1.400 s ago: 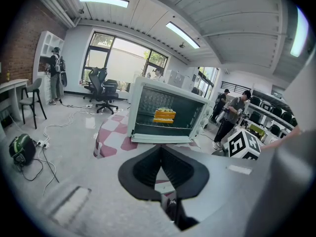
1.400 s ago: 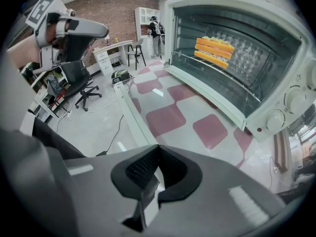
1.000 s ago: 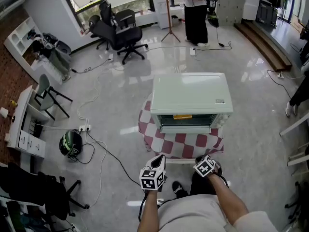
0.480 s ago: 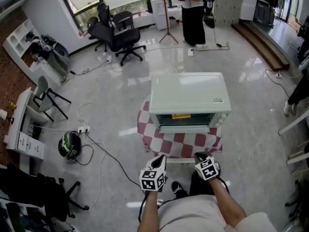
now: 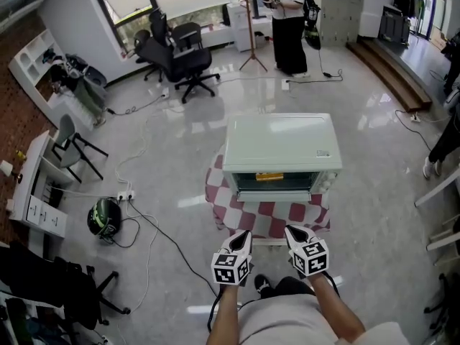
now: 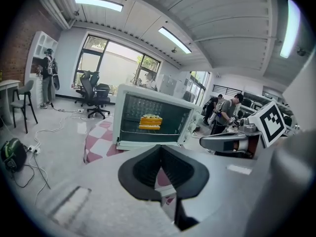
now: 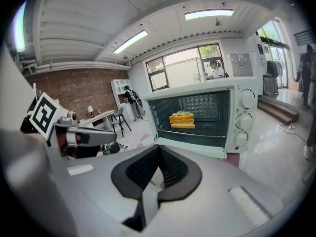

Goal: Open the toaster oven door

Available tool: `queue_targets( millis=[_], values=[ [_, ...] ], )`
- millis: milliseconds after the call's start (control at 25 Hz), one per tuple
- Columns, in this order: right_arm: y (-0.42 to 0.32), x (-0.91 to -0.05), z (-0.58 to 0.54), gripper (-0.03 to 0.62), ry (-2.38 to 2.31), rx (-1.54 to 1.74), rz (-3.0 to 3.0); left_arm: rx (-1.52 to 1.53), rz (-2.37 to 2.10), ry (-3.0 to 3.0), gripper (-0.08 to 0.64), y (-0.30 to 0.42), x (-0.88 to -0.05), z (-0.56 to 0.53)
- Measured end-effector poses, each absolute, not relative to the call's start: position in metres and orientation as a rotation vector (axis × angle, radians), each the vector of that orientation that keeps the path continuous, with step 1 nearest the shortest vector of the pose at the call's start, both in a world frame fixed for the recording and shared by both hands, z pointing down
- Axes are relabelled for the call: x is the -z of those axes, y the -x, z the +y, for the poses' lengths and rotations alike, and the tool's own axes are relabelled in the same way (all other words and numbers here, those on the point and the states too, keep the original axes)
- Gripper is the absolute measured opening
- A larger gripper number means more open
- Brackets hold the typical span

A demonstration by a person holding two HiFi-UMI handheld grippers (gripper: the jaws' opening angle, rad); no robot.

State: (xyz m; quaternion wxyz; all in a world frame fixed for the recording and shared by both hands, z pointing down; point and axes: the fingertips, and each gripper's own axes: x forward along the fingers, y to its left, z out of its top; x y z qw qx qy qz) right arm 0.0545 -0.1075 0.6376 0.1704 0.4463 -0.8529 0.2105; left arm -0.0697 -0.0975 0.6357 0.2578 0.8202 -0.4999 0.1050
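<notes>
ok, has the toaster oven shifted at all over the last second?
No. The toaster oven sits in the same spot on the checked cloth as before, door still shut; its slight drift in frame is the head camera.

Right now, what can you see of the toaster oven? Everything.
The oven is a boxy pale mint-white unit with a plain flat top, standing upright. Its dark glass door is closed. Three round knobs are stacked to the right of the door. A yellow-orange layered piece of food shows through the glass. The oven sits on a red-and-white checked cloth; nothing else touches it.
</notes>
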Motion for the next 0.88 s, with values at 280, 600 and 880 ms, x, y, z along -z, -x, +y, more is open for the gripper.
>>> queue_targets(
  millis=[280,600,880],
  values=[
    [-0.073,-0.619,-0.086,0.003,-1.408,-0.583,-2.449,-0.251,-1.383,-2.224,0.005,0.062,-0.617,-0.086],
    [-0.079,-0.608,-0.04,0.003,-1.362,-0.538,-2.481,-0.218,-1.332,-2.213,0.005,0.033,-0.615,-0.053],
    [-0.089,-0.597,0.002,0.003,-1.367,-0.521,-2.501,-0.198,-1.32,-2.202,0.005,0.022,-0.605,-0.018]
  ],
)
